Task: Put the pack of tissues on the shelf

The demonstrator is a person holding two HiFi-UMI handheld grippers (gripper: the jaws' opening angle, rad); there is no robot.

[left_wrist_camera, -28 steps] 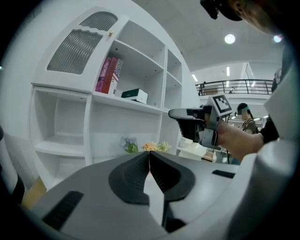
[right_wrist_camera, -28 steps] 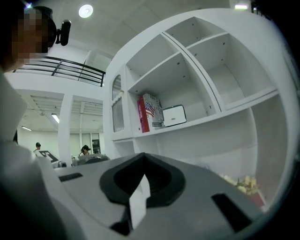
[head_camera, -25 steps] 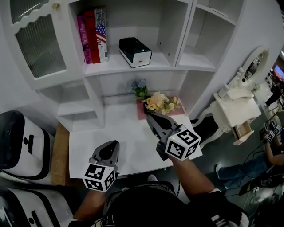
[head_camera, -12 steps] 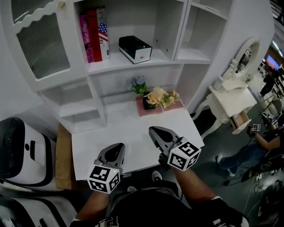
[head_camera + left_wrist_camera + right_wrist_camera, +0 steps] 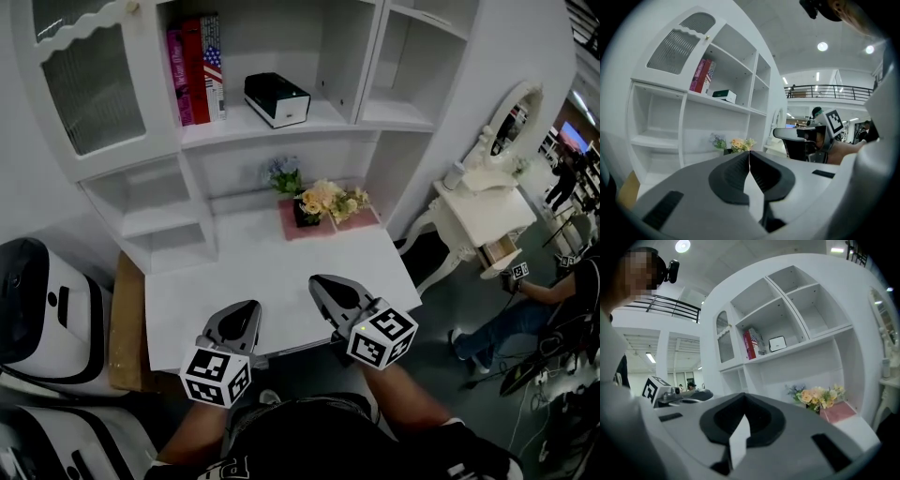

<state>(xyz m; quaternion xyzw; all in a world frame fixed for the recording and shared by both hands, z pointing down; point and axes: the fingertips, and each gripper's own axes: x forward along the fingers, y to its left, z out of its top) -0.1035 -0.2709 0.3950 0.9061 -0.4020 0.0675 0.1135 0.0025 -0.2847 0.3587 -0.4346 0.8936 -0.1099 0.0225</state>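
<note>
Evidently, with the pack of tissues [image 5: 277, 98] shelved, the left gripper [image 5: 248, 309] and right gripper [image 5: 319, 284], both closed empty, should retreat smoothly.

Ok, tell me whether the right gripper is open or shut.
Shut: the right gripper has its jaws tip to tip, nothing between them.

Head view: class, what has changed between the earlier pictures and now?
The right tool drew back from the flowers along the desk. Nothing was taken or released; it and the left tool stayed shut, empty. The pack of tissues stayed on the shelf.
</note>
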